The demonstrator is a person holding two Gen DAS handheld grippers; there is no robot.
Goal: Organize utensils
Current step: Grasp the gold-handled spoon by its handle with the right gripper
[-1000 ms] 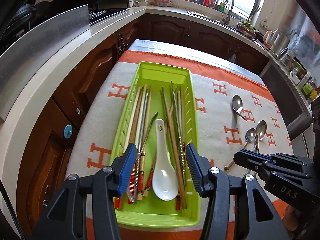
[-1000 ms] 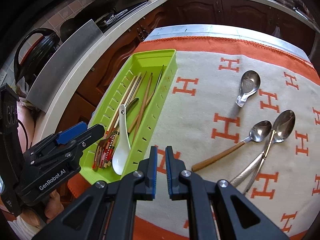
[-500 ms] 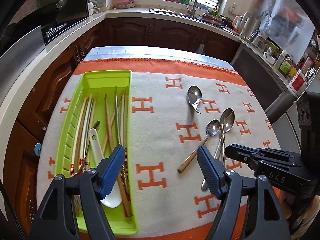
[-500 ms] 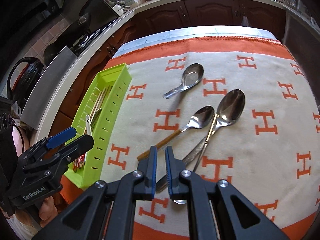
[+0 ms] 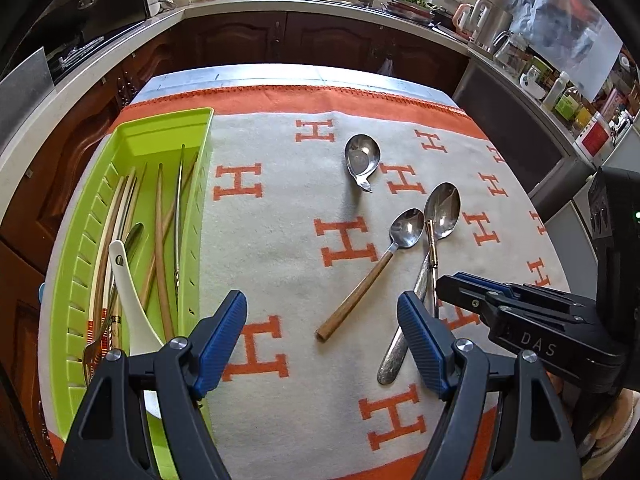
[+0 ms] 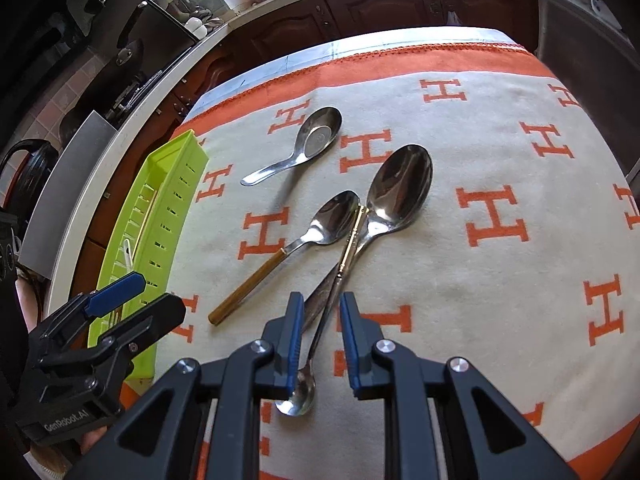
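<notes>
You were lining up on the loose spoons; your right gripper (image 6: 320, 336), jaws just parting, straddled the crossed handles (image 6: 326, 300) ungripped; your left gripper (image 5: 322, 344) gaped empty near the wooden-handled spoon (image 5: 360, 292); next, close on one handle alone.

My right hand-held gripper (image 6: 319, 340) has just been opening; a thin steel handle (image 6: 320, 344) lies between its fingers, which do not press it. Beyond lie a big spoon (image 6: 400, 188), a wood-handled spoon (image 6: 304, 240) and a short spoon (image 6: 308, 142) on the cloth (image 6: 480, 280). The green tray (image 6: 160, 232) sits left, my left hand-held gripper (image 6: 132, 300) near it.
</notes>
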